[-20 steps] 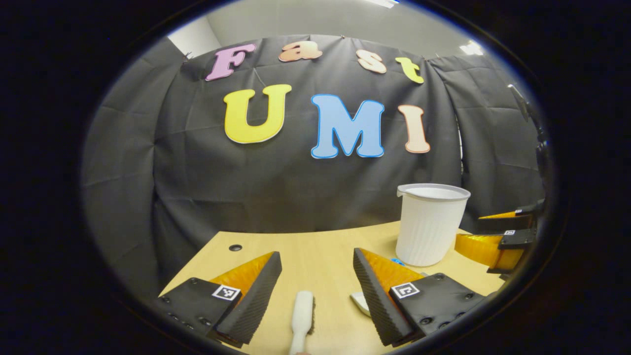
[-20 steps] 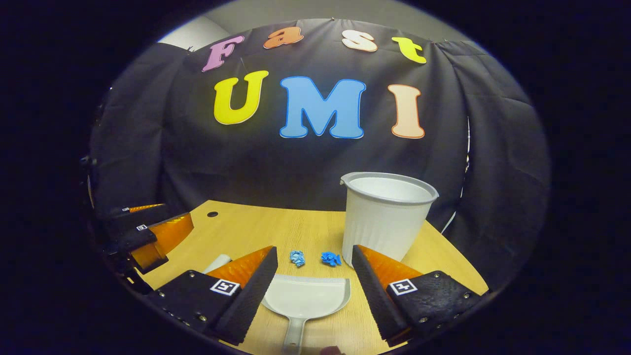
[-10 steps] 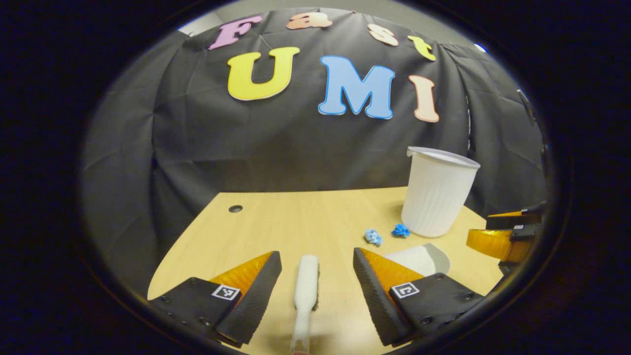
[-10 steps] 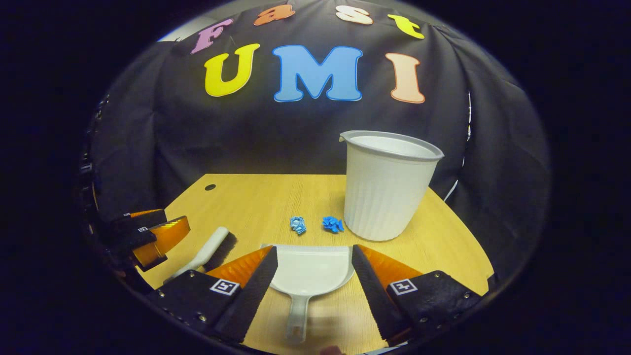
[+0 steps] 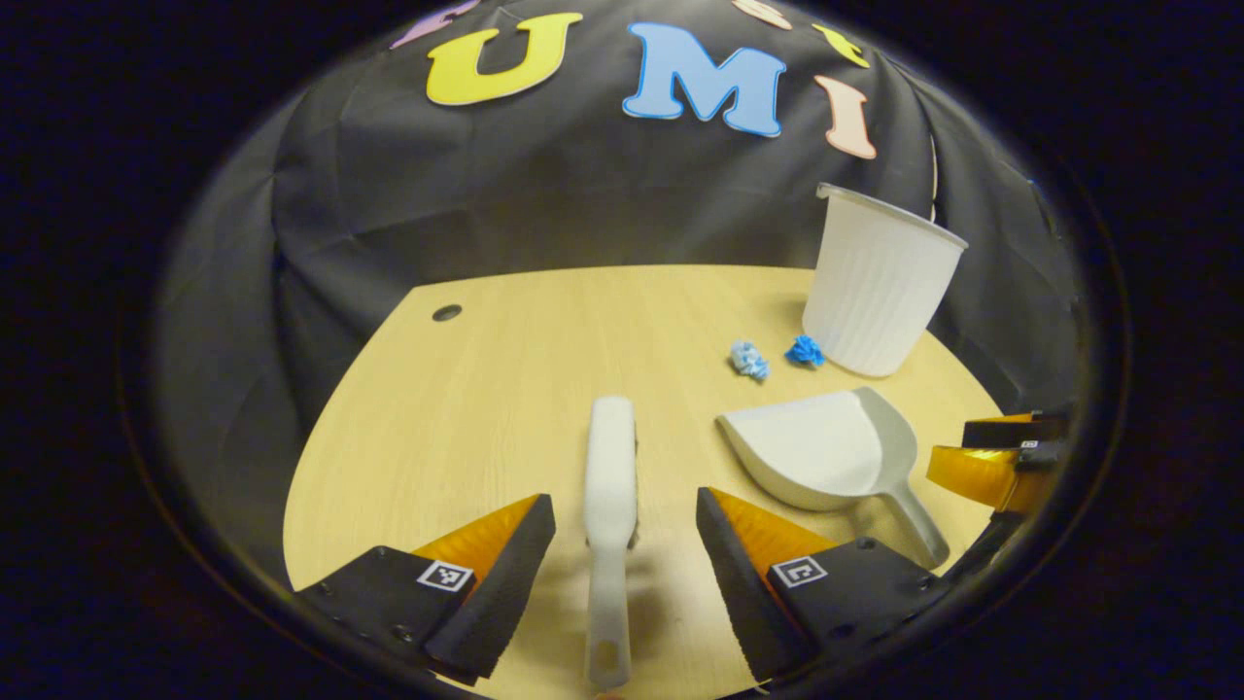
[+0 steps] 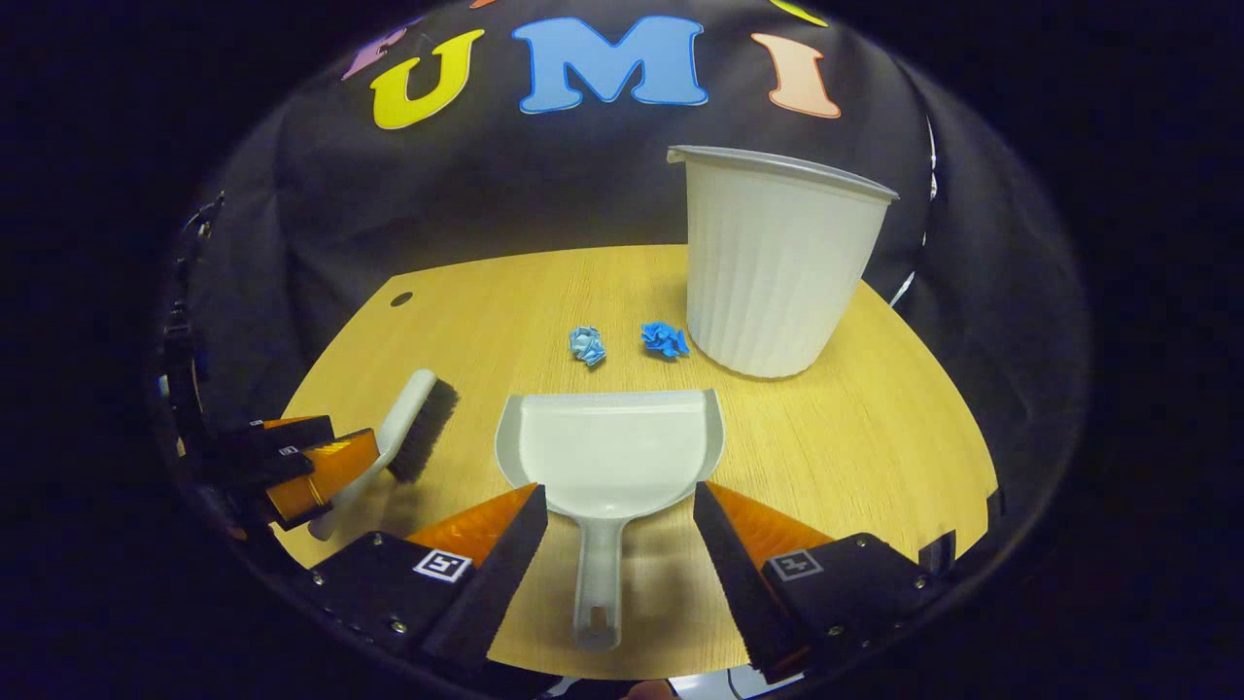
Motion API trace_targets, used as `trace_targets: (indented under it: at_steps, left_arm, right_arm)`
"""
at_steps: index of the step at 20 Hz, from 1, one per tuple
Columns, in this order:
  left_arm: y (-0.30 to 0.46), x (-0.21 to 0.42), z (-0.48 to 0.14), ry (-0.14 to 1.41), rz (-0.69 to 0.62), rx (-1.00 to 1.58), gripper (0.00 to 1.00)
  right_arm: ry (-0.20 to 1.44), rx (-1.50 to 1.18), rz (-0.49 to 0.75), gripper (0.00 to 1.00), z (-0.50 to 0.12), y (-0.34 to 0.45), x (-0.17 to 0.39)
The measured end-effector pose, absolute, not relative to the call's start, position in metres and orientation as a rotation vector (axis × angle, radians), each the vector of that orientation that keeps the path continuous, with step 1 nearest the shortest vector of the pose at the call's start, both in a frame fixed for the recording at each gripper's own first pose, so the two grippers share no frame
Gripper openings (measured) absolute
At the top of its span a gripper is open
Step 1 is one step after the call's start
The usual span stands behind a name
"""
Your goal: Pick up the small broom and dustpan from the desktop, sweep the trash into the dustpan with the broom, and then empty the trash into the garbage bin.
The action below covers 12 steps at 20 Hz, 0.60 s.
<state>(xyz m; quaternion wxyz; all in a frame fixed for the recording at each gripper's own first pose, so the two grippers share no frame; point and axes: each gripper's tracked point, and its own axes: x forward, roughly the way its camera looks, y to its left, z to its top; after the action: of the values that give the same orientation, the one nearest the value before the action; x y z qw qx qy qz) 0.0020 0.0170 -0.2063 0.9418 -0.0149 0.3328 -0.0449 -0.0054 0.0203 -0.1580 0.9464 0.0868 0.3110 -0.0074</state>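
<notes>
A small white broom [image 5: 609,506] lies on the wooden desktop [image 5: 505,389], its handle pointing at me between the open fingers of my left gripper [image 5: 622,515], which hangs above it. Straddling the handle of a white dustpan [image 6: 610,457] from above, my right gripper [image 6: 617,510] is open too. Two crumpled blue paper scraps [image 6: 587,345] [image 6: 665,338] lie just beyond the pan's mouth. The white ribbed garbage bin [image 6: 773,262] stands behind them at the right. In the right gripper view the broom [image 6: 413,423] lies left of the pan, with the left gripper [image 6: 292,467] over its handle.
The black cloth wall closes the desk's far side. A small round hole [image 5: 447,312] sits near the desk's far left corner. The desk's rounded edge [image 6: 962,437] falls off close behind the bin and at the right.
Both grippers have tilted down and come forward over the desk. More of the broom, the dustpan and their handles now shows between the fingers. Both stay open.
</notes>
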Motion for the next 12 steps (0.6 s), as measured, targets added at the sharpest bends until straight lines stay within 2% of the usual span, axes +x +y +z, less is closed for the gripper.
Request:
trace_targets:
  at_steps: [12]
  left_arm:
    - [0.014,0.009,-0.269,0.916,-0.136,-0.025,0.96]
  right_arm:
    - [0.873,0.190,0.012,0.95,-0.221,0.034,-0.006]
